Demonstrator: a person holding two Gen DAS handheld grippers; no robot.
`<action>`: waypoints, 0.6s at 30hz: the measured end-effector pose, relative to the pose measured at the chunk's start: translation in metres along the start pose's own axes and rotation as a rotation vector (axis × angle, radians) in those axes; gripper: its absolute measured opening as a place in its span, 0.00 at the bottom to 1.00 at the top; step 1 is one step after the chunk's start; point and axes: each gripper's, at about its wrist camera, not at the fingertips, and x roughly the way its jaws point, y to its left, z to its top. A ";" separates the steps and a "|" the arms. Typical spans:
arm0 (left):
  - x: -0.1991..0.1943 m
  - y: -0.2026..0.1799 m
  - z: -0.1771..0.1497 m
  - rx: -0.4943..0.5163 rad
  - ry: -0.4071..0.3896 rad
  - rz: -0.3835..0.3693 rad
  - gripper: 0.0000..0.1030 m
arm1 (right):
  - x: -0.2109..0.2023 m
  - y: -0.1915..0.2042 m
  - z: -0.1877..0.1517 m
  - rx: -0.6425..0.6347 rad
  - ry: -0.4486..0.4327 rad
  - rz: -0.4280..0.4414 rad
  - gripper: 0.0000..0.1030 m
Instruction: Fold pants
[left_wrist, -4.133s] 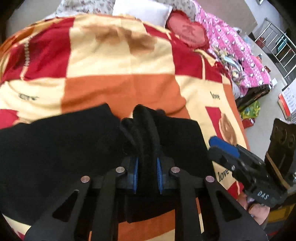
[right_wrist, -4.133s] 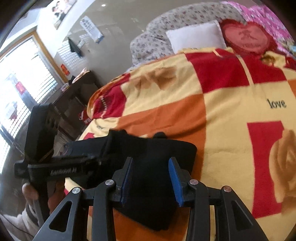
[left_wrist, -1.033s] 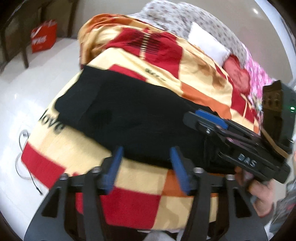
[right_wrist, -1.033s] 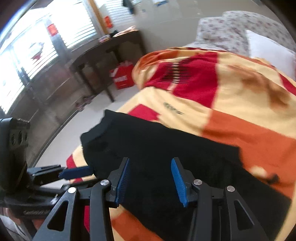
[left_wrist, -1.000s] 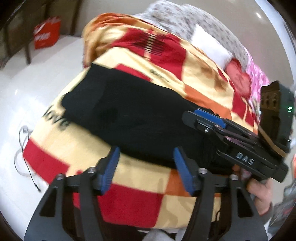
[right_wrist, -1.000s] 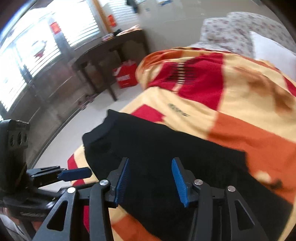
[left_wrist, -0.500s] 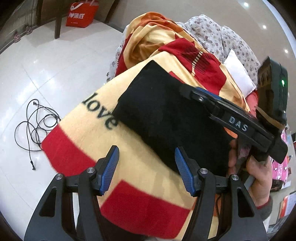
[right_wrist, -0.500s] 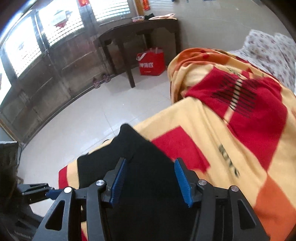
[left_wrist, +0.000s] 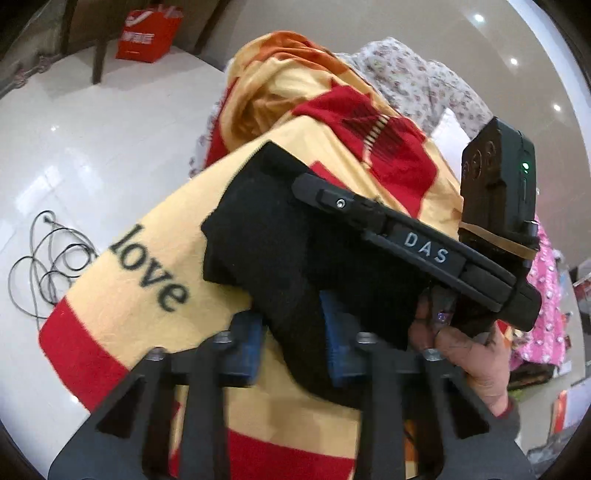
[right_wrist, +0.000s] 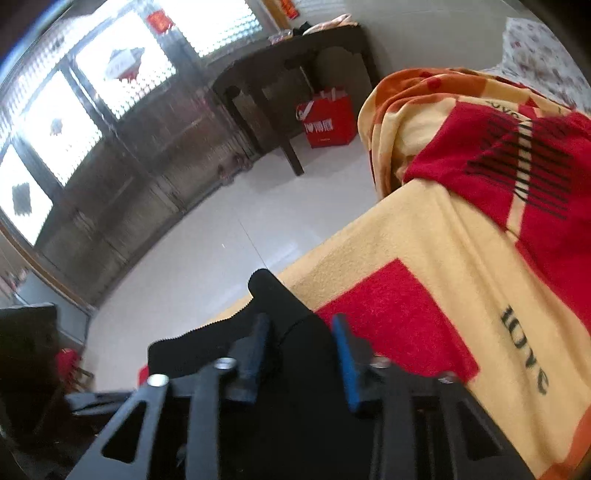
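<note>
The black pants (left_wrist: 273, 251) lie on the red, yellow and orange blanket (left_wrist: 122, 273) near the bed's end. My left gripper (left_wrist: 291, 343) straddles the near edge of the pant end, jaws apart with cloth between the blue pads. The right gripper's body (left_wrist: 417, 247) lies over the pants in the left wrist view. In the right wrist view my right gripper (right_wrist: 301, 354) straddles the far corner of the pants (right_wrist: 280, 306), jaws apart, cloth between the pads.
The bed's edge drops to a white tiled floor (left_wrist: 74, 147) with a loose black cable (left_wrist: 44, 266). A red bag (right_wrist: 327, 120) stands by a dark table (right_wrist: 291, 62). Windows (right_wrist: 92, 85) lie beyond. Pillows sit at the far end of the bed.
Both grippers have travelled along the pants to the leg end by the bed's edge. Their jaws have narrowed around the cloth since half a second ago.
</note>
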 end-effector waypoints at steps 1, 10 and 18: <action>-0.007 -0.007 0.000 0.030 -0.022 -0.007 0.21 | -0.009 0.001 -0.001 0.009 -0.026 0.013 0.19; -0.051 -0.130 -0.032 0.432 -0.143 -0.138 0.20 | -0.163 0.002 -0.033 0.097 -0.304 0.015 0.17; 0.018 -0.193 -0.101 0.643 0.083 -0.193 0.18 | -0.268 -0.053 -0.150 0.367 -0.382 -0.228 0.12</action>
